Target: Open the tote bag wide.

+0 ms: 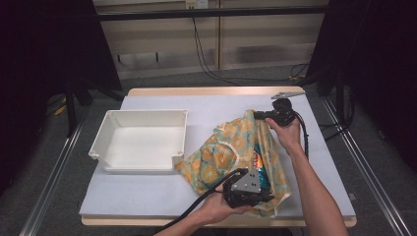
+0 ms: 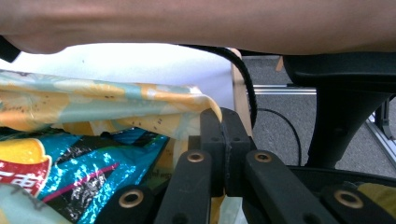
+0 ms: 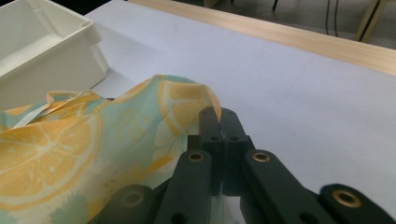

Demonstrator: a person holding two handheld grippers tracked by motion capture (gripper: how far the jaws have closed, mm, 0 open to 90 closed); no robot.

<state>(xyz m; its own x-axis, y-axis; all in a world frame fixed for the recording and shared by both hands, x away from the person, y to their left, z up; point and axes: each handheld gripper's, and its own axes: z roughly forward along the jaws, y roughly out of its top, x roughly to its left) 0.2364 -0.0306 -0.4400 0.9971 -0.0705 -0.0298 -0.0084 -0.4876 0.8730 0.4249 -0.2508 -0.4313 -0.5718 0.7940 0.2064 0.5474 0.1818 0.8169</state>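
Leftmost sits the white bin (image 1: 142, 140) — beside it the lemon-print bag (image 1: 221, 155), mouth stretched along the near-far line: left gripper (image 1: 246, 194) clamps the near edge, right gripper (image 1: 263, 115) the far edge, snack packet (image 1: 259, 167) between.

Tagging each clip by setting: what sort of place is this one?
Probably a lab or recording booth: a wooden table under a pale sheet, black curtains on both sides, metal floor rails and loose cables on grey carpet.
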